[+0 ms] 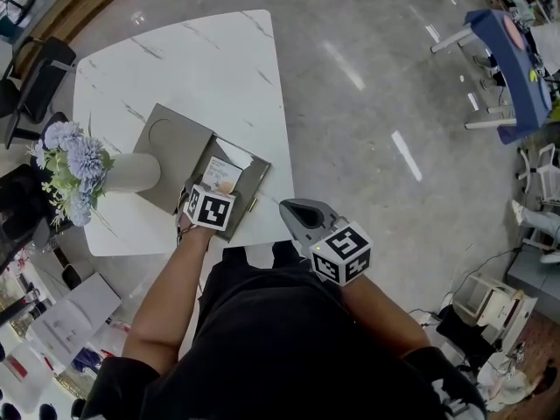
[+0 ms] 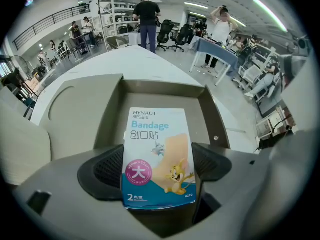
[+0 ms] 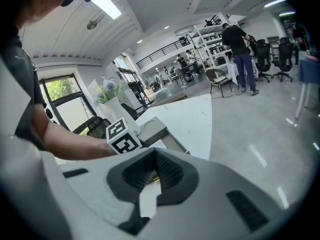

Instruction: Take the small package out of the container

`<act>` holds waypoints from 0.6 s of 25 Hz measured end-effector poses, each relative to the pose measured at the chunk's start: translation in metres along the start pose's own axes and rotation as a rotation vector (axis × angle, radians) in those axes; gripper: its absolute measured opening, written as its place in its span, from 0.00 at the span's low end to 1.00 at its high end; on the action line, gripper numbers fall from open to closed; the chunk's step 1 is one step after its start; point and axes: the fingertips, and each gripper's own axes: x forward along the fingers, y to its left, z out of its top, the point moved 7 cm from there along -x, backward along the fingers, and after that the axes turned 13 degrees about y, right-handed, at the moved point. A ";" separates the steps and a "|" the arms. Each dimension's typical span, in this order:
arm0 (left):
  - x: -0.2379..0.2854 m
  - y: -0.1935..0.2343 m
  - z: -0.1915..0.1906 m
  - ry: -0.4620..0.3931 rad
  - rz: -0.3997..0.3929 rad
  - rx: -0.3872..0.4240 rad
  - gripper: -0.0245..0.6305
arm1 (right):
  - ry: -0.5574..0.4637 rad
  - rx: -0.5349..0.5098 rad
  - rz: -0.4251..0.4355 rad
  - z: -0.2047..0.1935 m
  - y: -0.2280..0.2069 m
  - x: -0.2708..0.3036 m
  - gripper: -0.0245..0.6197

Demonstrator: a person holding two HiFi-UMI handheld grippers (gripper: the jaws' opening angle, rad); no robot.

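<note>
The small package (image 1: 220, 175), a flat blue-and-white bandage packet (image 2: 159, 154), lies in the open grey container (image 1: 255, 182) on the white marble table (image 1: 201, 68). In the left gripper view, the container's tray (image 2: 160, 91) stretches away under the packet. My left gripper (image 1: 215, 188) reaches into it with its jaws spread wide. The packet's near end sits between the pads (image 2: 107, 169), which stand at its edges. My right gripper (image 1: 296, 210) hovers off the table's near edge, right of the container. Its jaws (image 3: 155, 159) are shut with nothing in them.
The container's grey lid (image 1: 166, 134) lies folded out to the left. A white vase (image 1: 131, 171) of pale blue flowers (image 1: 74, 160) stands beside it. Grey floor lies right of the table. People, shelves and office chairs fill the far background.
</note>
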 end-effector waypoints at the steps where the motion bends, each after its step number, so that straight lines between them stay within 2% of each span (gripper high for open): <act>1: 0.000 -0.001 -0.001 0.000 -0.001 0.001 0.68 | -0.004 0.001 -0.001 0.000 0.001 -0.001 0.04; 8: -0.021 -0.010 0.004 -0.038 -0.004 0.048 0.68 | -0.030 -0.008 -0.026 0.005 0.005 -0.011 0.04; 15: -0.072 -0.008 0.008 -0.169 -0.002 0.060 0.68 | -0.092 -0.051 -0.056 0.022 0.021 -0.021 0.04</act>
